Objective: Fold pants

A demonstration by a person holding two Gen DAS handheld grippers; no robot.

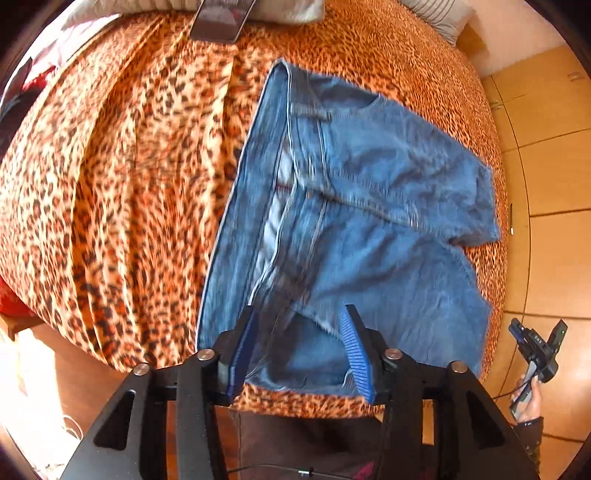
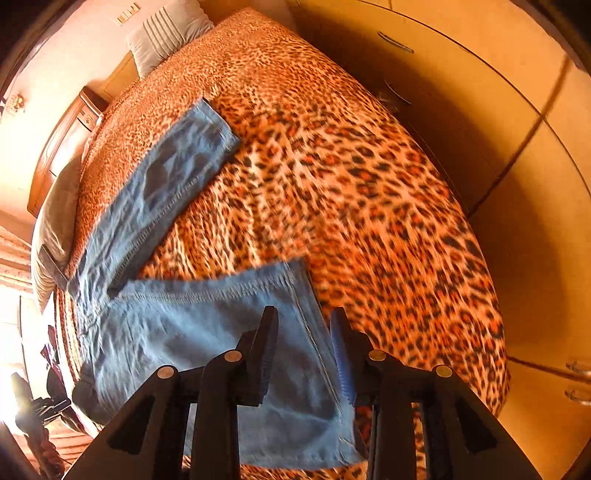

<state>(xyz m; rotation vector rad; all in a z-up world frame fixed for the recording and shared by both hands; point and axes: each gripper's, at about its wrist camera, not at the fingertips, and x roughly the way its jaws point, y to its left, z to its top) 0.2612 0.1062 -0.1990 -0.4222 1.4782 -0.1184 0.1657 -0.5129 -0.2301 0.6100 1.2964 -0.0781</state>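
Blue jeans lie flat on a leopard-print bedspread, waistband to the left in the left wrist view, both legs running right. My left gripper hovers over the near waistband corner, jaws apart, no cloth pinched. In the right wrist view the jeans show two spread legs. My right gripper hangs above the near leg's hem, jaws apart and clear of the cloth. The right gripper also shows at the far right of the left wrist view, held in a hand.
Striped pillows lie at the head of the bed, and a dark flat device rests near one. Wooden wardrobe doors stand close along the bed's far side. The bedspread beyond the legs is bare.
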